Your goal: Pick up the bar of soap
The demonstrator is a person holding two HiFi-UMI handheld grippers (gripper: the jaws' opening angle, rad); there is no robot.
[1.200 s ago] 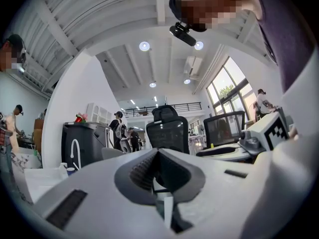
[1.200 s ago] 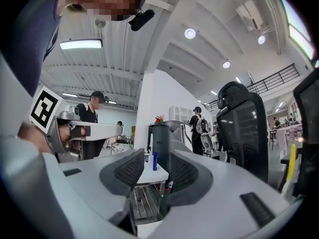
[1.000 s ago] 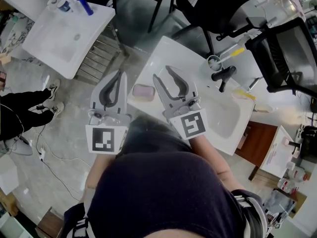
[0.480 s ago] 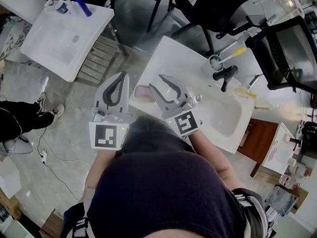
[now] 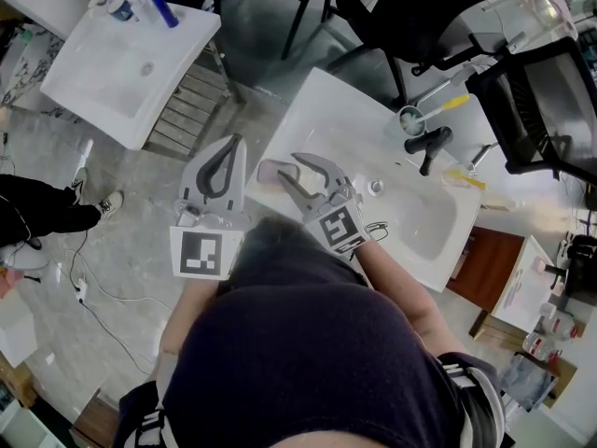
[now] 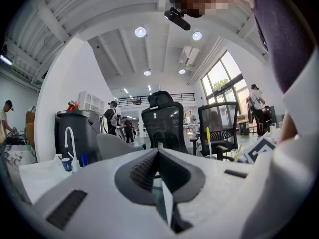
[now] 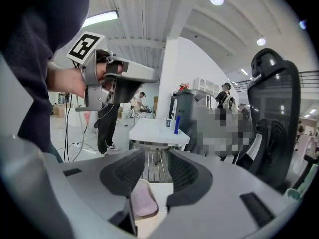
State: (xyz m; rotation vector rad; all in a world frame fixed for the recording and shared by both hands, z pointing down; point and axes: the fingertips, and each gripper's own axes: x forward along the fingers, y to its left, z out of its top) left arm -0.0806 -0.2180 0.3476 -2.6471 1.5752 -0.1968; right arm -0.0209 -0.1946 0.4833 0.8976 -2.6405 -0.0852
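We have the right gripper (image 5: 291,168) on this one: jaws spread, straddling the soap (image 5: 268,170), and as far as we can see the pads aren't pressing yet. The soap lies flat at the left corner of the sink (image 5: 326,101), close to its edge. In the right gripper view the soap (image 7: 143,201) sits low between the jaws, off-centre toward the left jaw. Its long axis looks roughly in line with where the gripper points, so we'd close across the short width. We judge it needs a little more reach forward and down, plus a small sideways correction, before squeezing. The left gripper (image 5: 230,149) hangs just beside, off the sink's edge, jaws pressed together on nothing.
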